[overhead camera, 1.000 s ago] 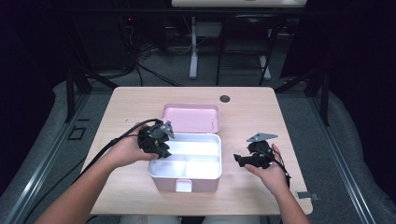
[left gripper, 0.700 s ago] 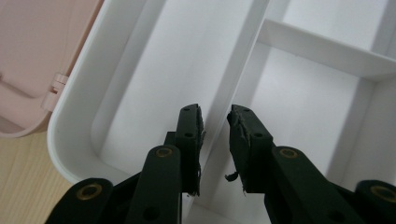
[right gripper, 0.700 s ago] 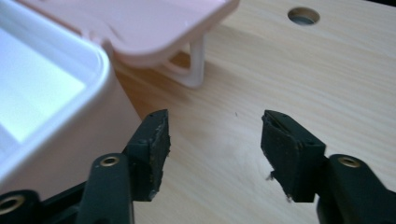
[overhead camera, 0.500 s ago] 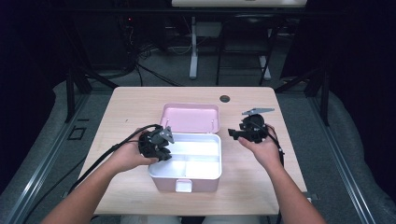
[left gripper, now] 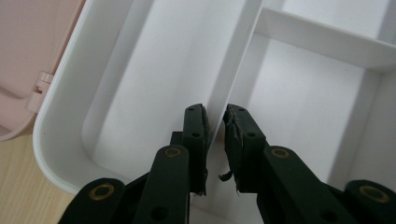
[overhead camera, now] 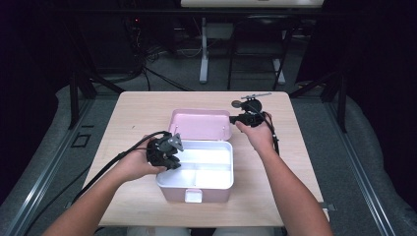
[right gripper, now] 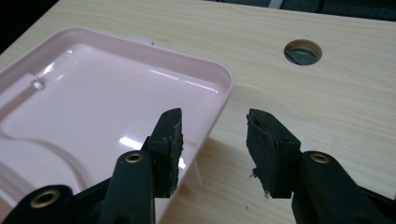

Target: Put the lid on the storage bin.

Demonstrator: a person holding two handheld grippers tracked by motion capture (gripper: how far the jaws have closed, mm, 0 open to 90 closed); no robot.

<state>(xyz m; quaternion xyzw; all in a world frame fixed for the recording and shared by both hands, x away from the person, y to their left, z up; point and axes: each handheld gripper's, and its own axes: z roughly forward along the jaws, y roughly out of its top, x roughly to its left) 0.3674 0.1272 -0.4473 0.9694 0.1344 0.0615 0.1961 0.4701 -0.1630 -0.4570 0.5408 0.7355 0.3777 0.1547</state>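
This looks like a lab or recording studio. A small light-wood table (overhead camera: 147, 113) with a round cable hole (right gripper: 302, 51) stands on grey carpet, walled in by black curtains at 9 and 3 o'clock. At 12 o'clock, white desk legs (overhead camera: 203, 49), black stands and loose cables (overhead camera: 162, 81) crowd the floor. Metal floor rails (overhead camera: 366, 172) run along both sides.

Two sets of black tongs, left (overhead camera: 173, 158) and right (overhead camera: 235, 118), are fitted with brass-coloured rivets and worn pads (left gripper: 233, 135); black cables are trailed; forearms are left unsleeved.
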